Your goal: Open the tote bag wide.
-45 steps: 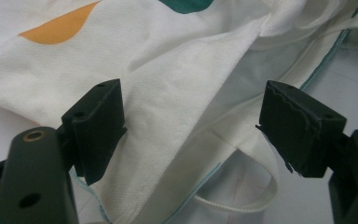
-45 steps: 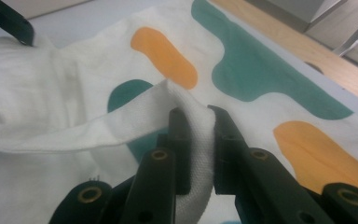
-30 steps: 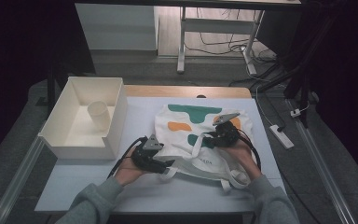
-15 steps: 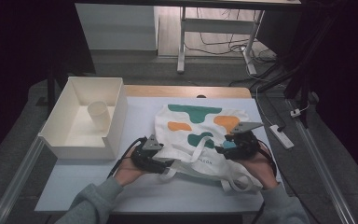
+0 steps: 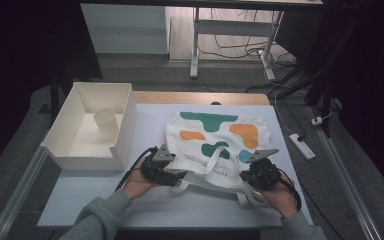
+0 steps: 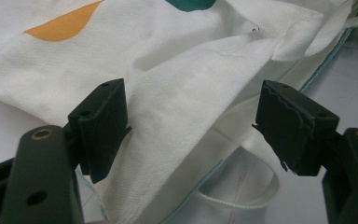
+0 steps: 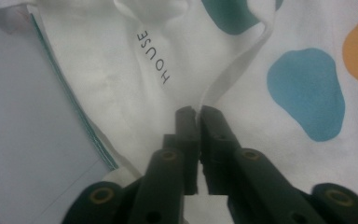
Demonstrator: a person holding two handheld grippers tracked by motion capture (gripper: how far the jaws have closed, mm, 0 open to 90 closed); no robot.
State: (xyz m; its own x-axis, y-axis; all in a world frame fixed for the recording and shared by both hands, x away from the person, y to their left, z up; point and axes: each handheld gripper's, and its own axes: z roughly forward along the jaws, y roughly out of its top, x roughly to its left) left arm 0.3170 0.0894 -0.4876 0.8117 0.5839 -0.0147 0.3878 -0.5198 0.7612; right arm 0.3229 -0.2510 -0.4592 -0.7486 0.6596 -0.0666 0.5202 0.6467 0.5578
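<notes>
Tote bag (image 5: pixel 219 145) is light, limp cloth, so with your right gripper (image 7: pixel 196 112) clamped on its strap (image 7: pixel 235 70) and your left gripper (image 6: pixel 191 126) gaping over the mouth edge, pinch hems or straps.

White tote bag (image 5: pixel 215 145) w/ teal, orange, blue blobs; cream tray (image 5: pixel 65 150); black grippers.

Part of the bag's (image 5: pixel 215 145) strap (image 7: pixel 235 70) vanishes between the right gripper's (image 7: pixel 196 112) jaws; whether they pinch it is unclear.
</notes>
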